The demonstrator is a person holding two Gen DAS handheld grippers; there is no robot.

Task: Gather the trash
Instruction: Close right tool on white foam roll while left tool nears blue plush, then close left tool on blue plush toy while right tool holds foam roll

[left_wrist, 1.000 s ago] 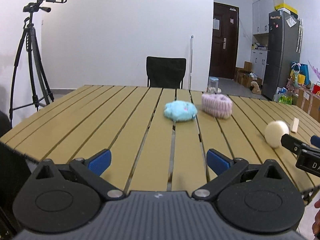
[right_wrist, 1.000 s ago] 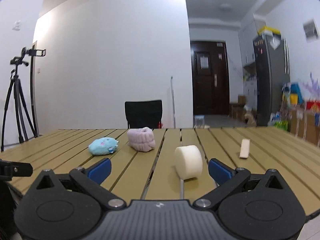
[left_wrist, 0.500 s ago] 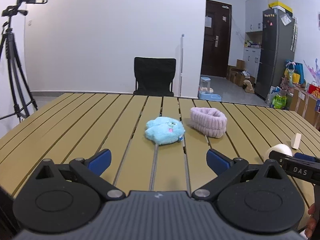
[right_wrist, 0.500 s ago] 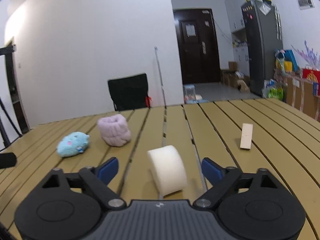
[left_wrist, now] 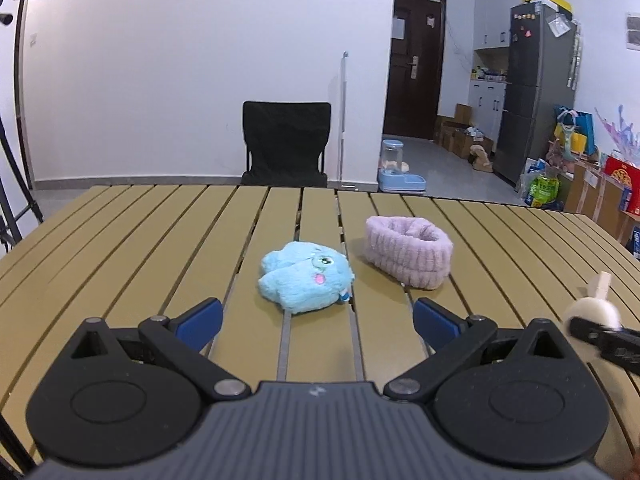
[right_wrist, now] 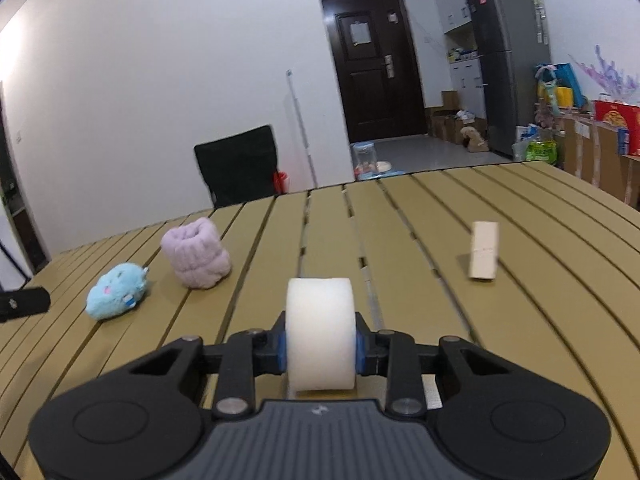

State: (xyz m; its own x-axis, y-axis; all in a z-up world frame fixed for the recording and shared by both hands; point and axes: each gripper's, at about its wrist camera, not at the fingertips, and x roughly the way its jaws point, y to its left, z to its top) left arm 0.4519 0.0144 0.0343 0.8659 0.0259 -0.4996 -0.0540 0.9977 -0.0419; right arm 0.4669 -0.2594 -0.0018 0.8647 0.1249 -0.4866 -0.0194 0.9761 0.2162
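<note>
Slatted tan table (left_wrist: pixel 120 248) under a white wall, seen from the left wrist: black chair (left_wrist: pixel 286 142) at the far edge, dark door and fridge off to the right. Left gripper (left_wrist: pixel 316 316) hovering low with fingers spread wide, nothing between them. Blue plush (left_wrist: pixel 306 276) just ahead of the gap, pink fuzzy band (left_wrist: pixel 408 252) beside it to the right, the two near but apart. At the right margin, white foam roll (left_wrist: pixel 592 312) and the dark tip of the other tool, blurred. Plenty of bare slats to the left; near table edge hidden under the gripper body.

Same table from the right wrist, tilted. Right gripper (right_wrist: pixel 320 350) closing on the white foam roll, blue pads pressed against both flat faces, roll standing on its rim on the slats. Small beige block (right_wrist: pixel 485 255) upright, well apart to the right. Plush and band off to the left, a dark bar of the left tool at the far left margin.

Likely risks: soft foam squeezed too hard and deforming, or popping forward out of shallow pads when lifted; a grip low on the roll letting it pivot. Block probably easy to topple with a careless sweep. Open room ahead and right, far table edge well beyond. No bin visible in either view, so drop-off spot unknown.
</note>
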